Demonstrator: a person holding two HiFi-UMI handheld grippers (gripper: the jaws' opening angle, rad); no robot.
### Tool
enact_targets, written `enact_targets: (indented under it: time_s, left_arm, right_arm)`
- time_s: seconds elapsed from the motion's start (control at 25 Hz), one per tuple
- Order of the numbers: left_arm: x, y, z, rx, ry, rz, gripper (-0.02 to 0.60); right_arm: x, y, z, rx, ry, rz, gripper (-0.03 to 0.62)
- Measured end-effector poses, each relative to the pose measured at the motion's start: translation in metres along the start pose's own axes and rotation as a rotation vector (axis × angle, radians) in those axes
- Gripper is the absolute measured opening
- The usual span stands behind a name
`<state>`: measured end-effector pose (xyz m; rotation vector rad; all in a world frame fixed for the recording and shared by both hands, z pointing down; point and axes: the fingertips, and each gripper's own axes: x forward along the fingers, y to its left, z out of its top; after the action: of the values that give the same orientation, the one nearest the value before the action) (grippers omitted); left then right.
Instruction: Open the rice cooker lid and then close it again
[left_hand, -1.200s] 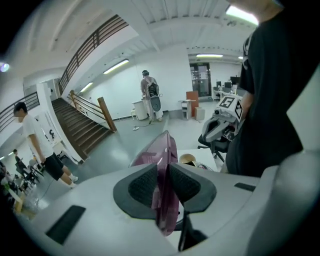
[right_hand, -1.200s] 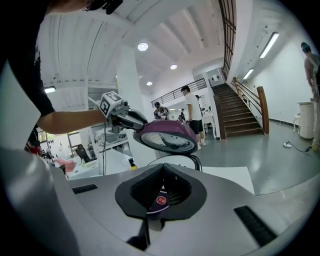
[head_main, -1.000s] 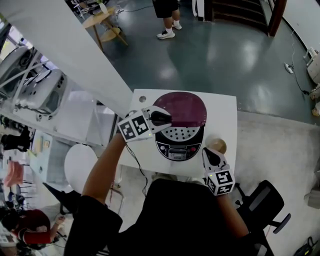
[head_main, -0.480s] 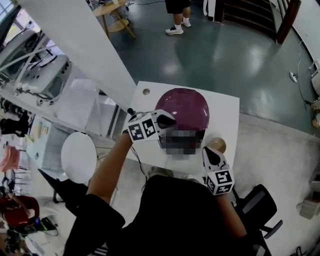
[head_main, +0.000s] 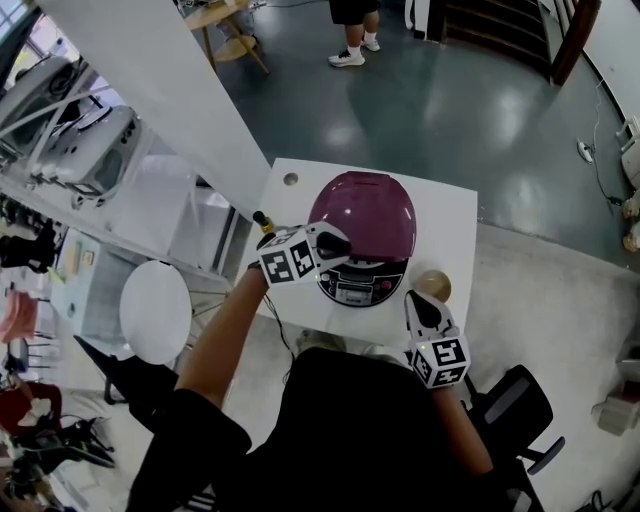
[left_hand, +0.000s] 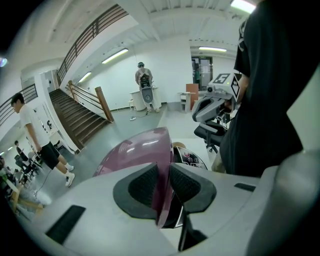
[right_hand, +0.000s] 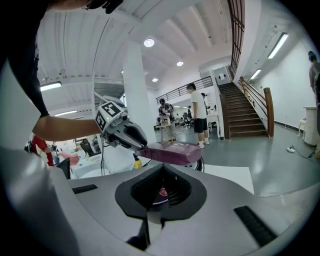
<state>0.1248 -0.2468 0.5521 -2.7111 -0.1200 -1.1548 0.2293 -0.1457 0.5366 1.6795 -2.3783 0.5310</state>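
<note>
1. Rice cooker lid (head_main: 365, 212) had come right down. A second earlier it was tipped up enough to show the perforated inner plate. Now its maroon dome covered the pot, and only the control panel (head_main: 357, 290) showed in front of it on the white table (head_main: 450, 230).
2. The left gripper (head_main: 335, 243) had ridden down with it and was clamped on the lid's front-left rim. In the left gripper view the thin purple edge (left_hand: 161, 185) sat squeezed between both pads, the same pinch as before.
3. It did not look latched yet. From the right gripper view the lid (right_hand: 172, 152) was still slanted, its front edge lifted off the body with a dark gap beneath, and the left gripper (right_hand: 141, 144) hung on at that edge.
4. The right gripper (head_main: 422, 305) had stayed put at the table's front right corner, just beside a tan round thing (head_main: 432, 285). Its jaws were together with nothing between them (right_hand: 162, 192).
5. My read was that the opening half was done and the closing was nearly home. What remained was a last press down until the lid caught. A pinch on so thin a rim could slip during that push.
</note>
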Motion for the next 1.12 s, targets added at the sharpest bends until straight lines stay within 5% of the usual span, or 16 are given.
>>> enact_targets:
  time_s: [0.84,1.12]
  left_arm:
    - [0.013,-0.015,-0.016,-0.082,-0.068,-0.062,0.075]
    - [0.023,-0.020,-0.025,-0.104,-0.035,-0.129,0.061]
  right_arm:
    - [-0.005,0.001,0.003,-0.005,-0.019,0.018,0.000]
    - [-0.005,-0.001,-0.003,-0.005,-0.007,0.008,0.000]
